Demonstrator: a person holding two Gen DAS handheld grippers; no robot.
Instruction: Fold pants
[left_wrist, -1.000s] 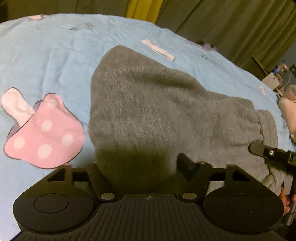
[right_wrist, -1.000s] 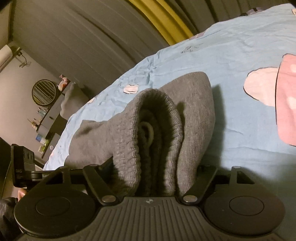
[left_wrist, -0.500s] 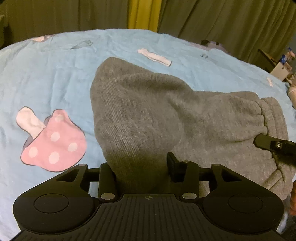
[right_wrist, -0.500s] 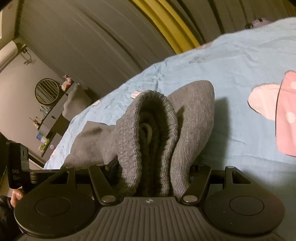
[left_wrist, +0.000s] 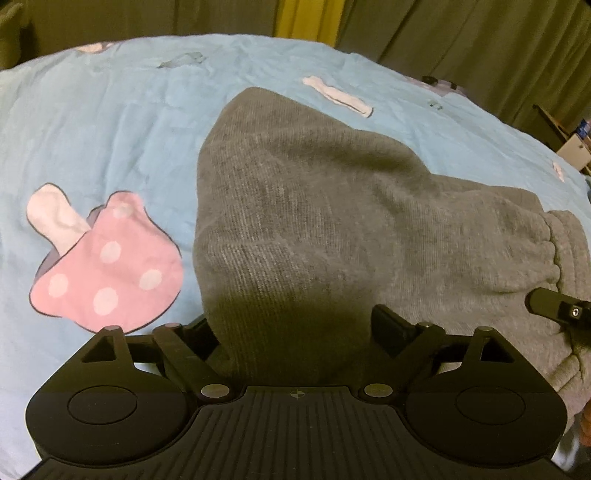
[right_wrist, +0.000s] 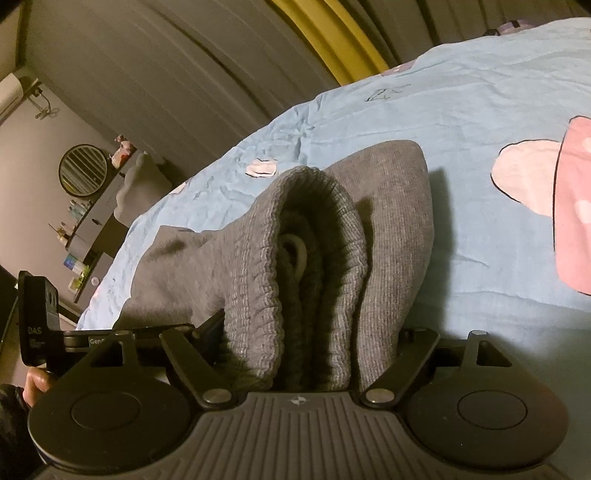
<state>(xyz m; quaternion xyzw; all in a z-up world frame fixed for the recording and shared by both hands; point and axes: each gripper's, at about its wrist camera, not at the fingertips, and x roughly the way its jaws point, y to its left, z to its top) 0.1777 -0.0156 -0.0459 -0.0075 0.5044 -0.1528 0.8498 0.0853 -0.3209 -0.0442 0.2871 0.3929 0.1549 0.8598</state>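
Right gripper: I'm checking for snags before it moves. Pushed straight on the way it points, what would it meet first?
The grey pants. Their bunched, ribbed waistband already sits between the opening jaws of the right gripper, so it would probably press straight into that fabric.

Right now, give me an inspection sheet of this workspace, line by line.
Surface: blue bedsheet with a pink mushroom print, wrinkled.
Job's things: grey pants folded over, waistband bunched.
Clutter: nothing seen on the sheet.
Grippers: left gripper jaws opening, pants fabric between them; right gripper jaws opening around the waistband end.
Cables: nothing seen.
Surroundings: dark curtains, a round mirror over a cluttered dresser.
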